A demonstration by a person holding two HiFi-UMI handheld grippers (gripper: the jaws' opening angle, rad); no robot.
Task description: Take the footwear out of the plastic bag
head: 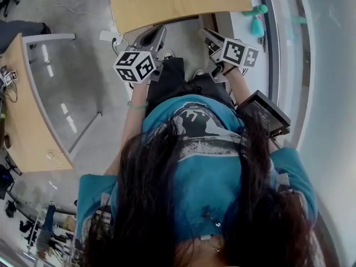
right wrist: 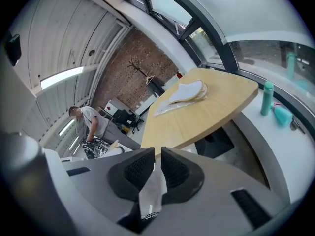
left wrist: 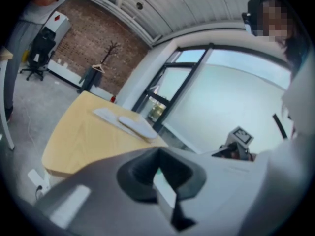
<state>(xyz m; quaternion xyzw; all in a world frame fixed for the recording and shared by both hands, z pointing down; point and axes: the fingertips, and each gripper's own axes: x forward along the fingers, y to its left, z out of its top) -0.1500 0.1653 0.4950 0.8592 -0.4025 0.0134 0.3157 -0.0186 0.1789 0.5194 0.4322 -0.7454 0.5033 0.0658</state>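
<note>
While the person holds both tongs out in front of the body, neither pair touches anything. The left tongs (left wrist: 158, 155) are fully closed, pad against pad, with nothing caught between them. The right tongs (right wrist: 157, 157) are narrow: only a thin slit stays between the pads, and nothing is in that slit. In the left gripper view the right tongs show off to the right of the left tongs, well apart from them.

Both pairs point toward a wooden desk (left wrist: 81, 136), whose near edge lies just ahead of and below the tips. The footwear (right wrist: 189, 91), flat and white, lies on the far part of the desk, ahead of both tongs and well apart from them. A clear bag (right wrist: 165, 108) lies flat at the same place and reaches out to the left of the footwear as the right tongs see it. I cannot tell if the footwear is inside the bag or on top of it.

To the right of the right tongs a teal bottle (right wrist: 266, 98) stands upright on a white ledge beside the desk. Far to their left another person (right wrist: 88, 122) bends forward.
</note>
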